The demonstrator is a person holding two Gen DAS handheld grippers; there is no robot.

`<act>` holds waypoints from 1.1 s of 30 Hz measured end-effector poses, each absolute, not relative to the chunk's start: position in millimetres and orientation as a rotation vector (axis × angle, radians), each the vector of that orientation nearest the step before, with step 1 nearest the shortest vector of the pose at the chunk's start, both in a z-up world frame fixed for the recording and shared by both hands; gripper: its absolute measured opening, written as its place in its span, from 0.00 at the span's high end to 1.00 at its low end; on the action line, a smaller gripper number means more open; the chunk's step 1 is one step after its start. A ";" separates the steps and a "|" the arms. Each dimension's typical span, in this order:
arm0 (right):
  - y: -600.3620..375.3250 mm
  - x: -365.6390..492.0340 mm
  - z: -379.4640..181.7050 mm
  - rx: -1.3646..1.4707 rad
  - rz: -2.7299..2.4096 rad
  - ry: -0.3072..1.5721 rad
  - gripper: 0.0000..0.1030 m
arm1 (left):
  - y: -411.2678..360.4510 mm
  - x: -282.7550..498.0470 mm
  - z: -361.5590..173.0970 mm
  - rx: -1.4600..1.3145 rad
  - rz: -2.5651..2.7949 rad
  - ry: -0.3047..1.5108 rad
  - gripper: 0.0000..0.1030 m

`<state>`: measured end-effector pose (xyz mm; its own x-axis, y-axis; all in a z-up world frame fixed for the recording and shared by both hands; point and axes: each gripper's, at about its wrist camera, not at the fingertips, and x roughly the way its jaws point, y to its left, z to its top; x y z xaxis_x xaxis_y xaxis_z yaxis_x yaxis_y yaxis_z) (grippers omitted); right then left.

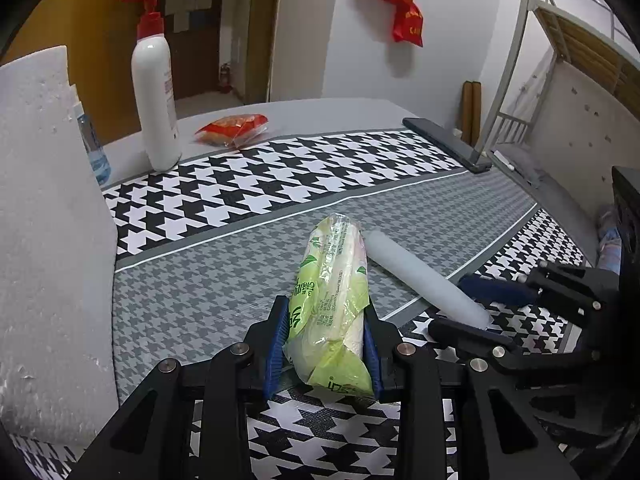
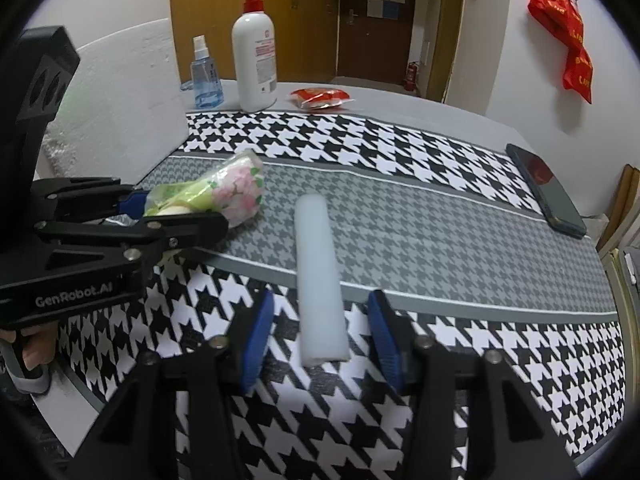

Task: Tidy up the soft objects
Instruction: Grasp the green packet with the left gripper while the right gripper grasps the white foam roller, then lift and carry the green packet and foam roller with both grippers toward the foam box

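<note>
the left tool is closed on a green tissue pack, with its blue pads pressing both sides. the pack is clear plastic with soft folded paper inside, and its far end points to 12 o'clock over the grey strip of the houndstooth mat on the bench. there is green writing on the pack, but it is too small and crinkled to read. in the right wrist view the far end of the pack shows pink flowers.

the right tool is wide open. the white foam roll lies on the mat between its blue pads, not touching them. the roll points to 12 o'clock.

at 11 o'clock in the right wrist view stand a white pump bottle with a red pump and a small blue spray bottle. the pump bottle has a label with red print, too small to read. a red snack bag lies just right of it. a dark phone lies at 2 o'clock. the left tool's side reads "genrobot.ai". a red bag hangs on the wall.
</note>
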<state>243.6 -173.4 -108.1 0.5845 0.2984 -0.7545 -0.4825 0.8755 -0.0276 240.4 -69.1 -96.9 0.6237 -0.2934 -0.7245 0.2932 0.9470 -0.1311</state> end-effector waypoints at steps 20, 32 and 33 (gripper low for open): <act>-182.6 237.5 -90.5 -0.150 0.398 0.794 0.81 | -63.8 235.4 -85.0 -0.036 -0.367 0.794 0.66; -201.0 221.7 -64.8 -0.068 0.381 0.714 0.81 | -66.8 207.8 -59.9 -0.028 -0.396 0.718 0.66; -201.5 220.7 -63.8 -0.064 0.378 0.711 0.81 | -66.7 205.2 -57.4 -0.029 -0.398 0.711 0.66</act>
